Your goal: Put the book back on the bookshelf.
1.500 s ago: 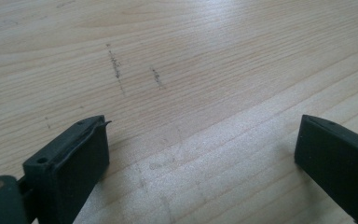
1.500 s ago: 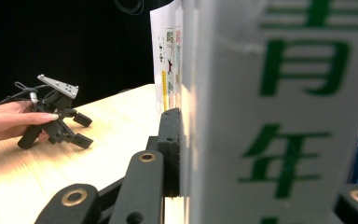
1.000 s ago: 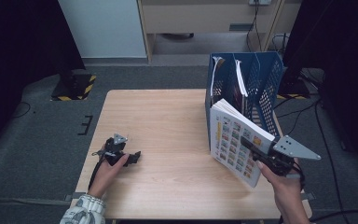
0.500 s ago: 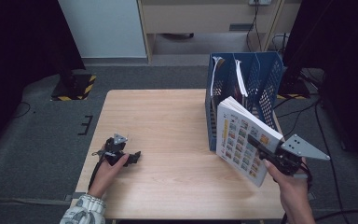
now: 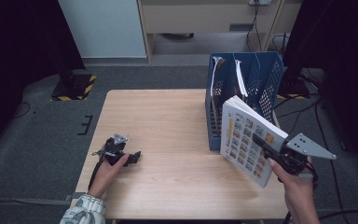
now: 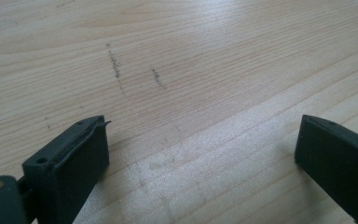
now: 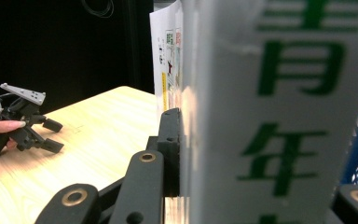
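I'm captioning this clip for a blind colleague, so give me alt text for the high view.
The right gripper holds a thick book with a picture-grid cover upright above the wooden table, beside a blue file rack holding papers. The left gripper rests open on the table's near left part, in the person's hand.

A light wooden rectangular table fills the lower centre of the frame, standing on dark grey carpeted floor. At upper left, a pale blue-white panel rises behind it, beside a beige wooden cabinet across the top centre. A black stand base edged with yellow-and-black hazard tape sits at left. Black cables trail over the floor at upper right, where the room falls into deep shadow.
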A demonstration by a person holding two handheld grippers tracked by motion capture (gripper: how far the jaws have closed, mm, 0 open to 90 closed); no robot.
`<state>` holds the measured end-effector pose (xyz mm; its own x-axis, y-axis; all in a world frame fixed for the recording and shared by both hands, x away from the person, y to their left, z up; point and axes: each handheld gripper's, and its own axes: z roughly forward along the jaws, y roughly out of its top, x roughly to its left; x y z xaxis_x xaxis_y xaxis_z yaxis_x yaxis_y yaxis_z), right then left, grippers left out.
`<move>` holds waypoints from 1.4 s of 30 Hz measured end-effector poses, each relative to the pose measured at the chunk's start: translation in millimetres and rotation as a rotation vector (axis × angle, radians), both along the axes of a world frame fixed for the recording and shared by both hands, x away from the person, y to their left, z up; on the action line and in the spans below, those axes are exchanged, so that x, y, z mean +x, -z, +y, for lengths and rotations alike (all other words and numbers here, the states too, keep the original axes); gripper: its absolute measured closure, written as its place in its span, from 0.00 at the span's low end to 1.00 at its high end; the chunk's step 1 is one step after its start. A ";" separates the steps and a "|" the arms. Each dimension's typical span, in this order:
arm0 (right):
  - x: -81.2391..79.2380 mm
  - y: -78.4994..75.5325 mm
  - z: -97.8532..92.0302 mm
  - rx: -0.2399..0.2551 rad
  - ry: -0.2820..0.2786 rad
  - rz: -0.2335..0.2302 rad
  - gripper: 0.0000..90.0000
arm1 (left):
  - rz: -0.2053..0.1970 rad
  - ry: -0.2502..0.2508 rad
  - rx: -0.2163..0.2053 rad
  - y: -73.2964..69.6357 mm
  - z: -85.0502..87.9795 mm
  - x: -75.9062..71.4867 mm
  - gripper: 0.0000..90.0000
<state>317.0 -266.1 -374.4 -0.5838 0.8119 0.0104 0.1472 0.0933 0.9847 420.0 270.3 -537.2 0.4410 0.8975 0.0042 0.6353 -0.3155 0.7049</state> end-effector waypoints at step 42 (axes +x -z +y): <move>-20.4 -15.5 -55.3 0.013 0.135 -0.004 0.82 | 0.002 -0.002 0.002 0.1 -0.8 0.8 0.02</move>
<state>296.6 -321.4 -358.8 -0.4693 0.8828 0.0190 0.1538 0.0605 0.9863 420.9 269.5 -537.3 0.4390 0.8985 0.0047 0.6376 -0.3152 0.7030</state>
